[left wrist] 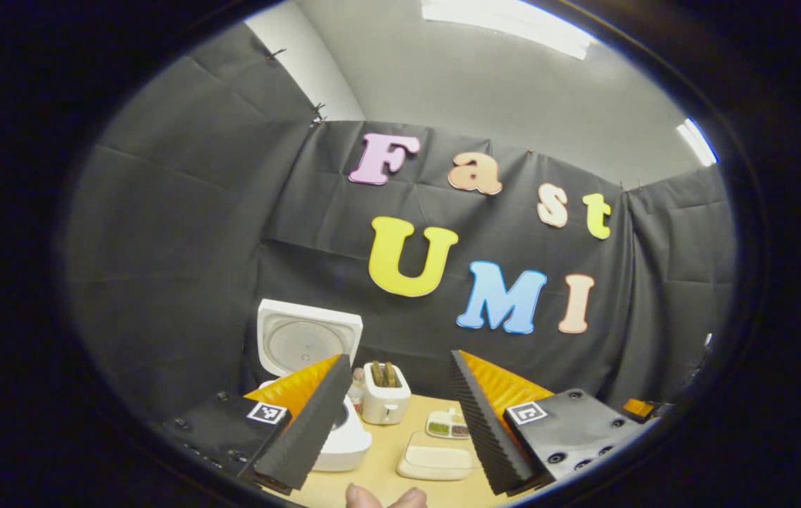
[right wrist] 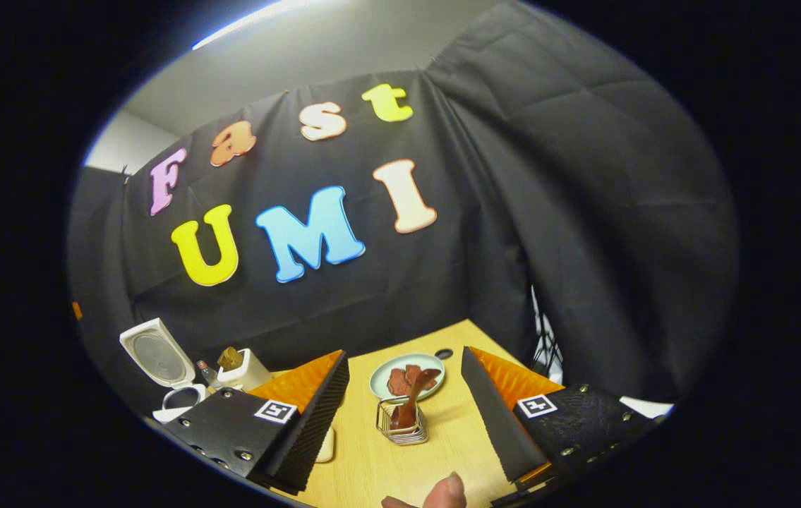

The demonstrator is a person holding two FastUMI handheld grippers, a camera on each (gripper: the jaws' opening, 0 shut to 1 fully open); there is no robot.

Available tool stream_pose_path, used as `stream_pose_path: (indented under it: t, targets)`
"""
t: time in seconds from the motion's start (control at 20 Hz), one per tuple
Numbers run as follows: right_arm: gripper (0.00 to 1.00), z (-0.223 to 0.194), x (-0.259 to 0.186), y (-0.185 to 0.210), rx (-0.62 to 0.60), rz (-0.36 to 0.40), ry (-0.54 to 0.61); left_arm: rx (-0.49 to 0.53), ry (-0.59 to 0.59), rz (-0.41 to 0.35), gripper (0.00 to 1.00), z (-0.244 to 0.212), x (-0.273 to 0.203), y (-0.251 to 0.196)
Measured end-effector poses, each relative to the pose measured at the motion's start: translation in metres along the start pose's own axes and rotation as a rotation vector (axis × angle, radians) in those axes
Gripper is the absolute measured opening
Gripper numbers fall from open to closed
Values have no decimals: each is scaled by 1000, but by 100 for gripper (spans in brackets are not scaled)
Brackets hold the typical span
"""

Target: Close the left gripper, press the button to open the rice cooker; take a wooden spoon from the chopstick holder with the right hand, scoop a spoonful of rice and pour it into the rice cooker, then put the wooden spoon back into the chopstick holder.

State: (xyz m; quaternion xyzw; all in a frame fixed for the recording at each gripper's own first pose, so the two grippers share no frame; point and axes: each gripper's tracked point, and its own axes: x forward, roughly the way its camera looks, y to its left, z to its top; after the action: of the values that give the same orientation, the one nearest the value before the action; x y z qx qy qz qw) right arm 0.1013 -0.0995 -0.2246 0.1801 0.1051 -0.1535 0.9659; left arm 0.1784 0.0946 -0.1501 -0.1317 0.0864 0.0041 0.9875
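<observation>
The white rice cooker (left wrist: 347,441) stands at the left of the wooden table with its lid (left wrist: 308,342) raised upright. My left gripper (left wrist: 399,358) is open and empty, held back from the cooker, whose body is partly hidden behind the left finger (left wrist: 308,423). The cooker also sits far left in the right gripper view, with its lid (right wrist: 157,360) up. A wire chopstick holder (right wrist: 402,423) holds a dark wooden spoon (right wrist: 416,395) leaning to the right. My right gripper (right wrist: 404,356) is open and empty, short of the holder.
A white toaster (left wrist: 386,398) stands beside the cooker, with a small bottle (left wrist: 356,388) between them. A small divided dish (left wrist: 448,425) and a cream board (left wrist: 435,462) lie mid-table. A pale green plate (right wrist: 382,377) of reddish-brown pieces sits behind the holder. A thumb (right wrist: 446,490) shows at the bottom.
</observation>
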Motion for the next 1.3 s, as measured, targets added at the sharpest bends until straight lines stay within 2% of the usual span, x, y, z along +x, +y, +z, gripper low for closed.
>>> stream_pose_path:
  t: [0.15, 0.2, 0.25, 0.3, 0.6, 0.7, 0.75, 0.9, 1.05, 1.1, 1.15, 1.2, 1.25, 1.3]
  targets:
    - [97, 6, -38, 50, -157, 19, -41, -23, 5, -37, 94, -3, 27, 37]
    - [98, 2, -48, 67, -201, 26, -50, -30, 2, -41, 97, -2, 37, 50]
    - [98, 3, -56, 85, -231, 41, -55, -38, 7, -42, 93, -2, 45, 60]
    - [98, 2, -63, 105, -253, 69, -57, -46, 1, -39, 97, 1, 53, 70]
    - [98, -6, -90, 196, -320, 192, -46, -97, -44, 21, 100, 13, 117, 124]
    - [97, -9, -98, 214, -343, 215, -38, -97, -59, 62, 100, 17, 152, 144]
    - [98, -14, -102, 224, -341, 230, -24, -94, -54, 92, 93, 18, 170, 154]
    - [98, -36, -112, 247, -311, 266, 38, -88, -43, 144, 93, 17, 237, 168]
    - [98, -55, -121, 261, -333, 299, 91, -73, 13, 194, 95, -1, 303, 177]
    - [93, -57, -123, 262, -346, 302, 99, -58, 36, 224, 96, -5, 320, 184]
    - [98, -57, -125, 262, -348, 302, 103, -40, 56, 245, 96, -11, 332, 193]
    - [93, -60, -126, 262, -343, 300, 113, -17, 66, 260, 97, -13, 344, 198]
    - [98, -63, -126, 261, -335, 297, 125, 13, 84, 279, 93, -17, 356, 202]
    - [98, -66, -126, 259, -327, 293, 135, 43, 112, 294, 100, -21, 366, 207]
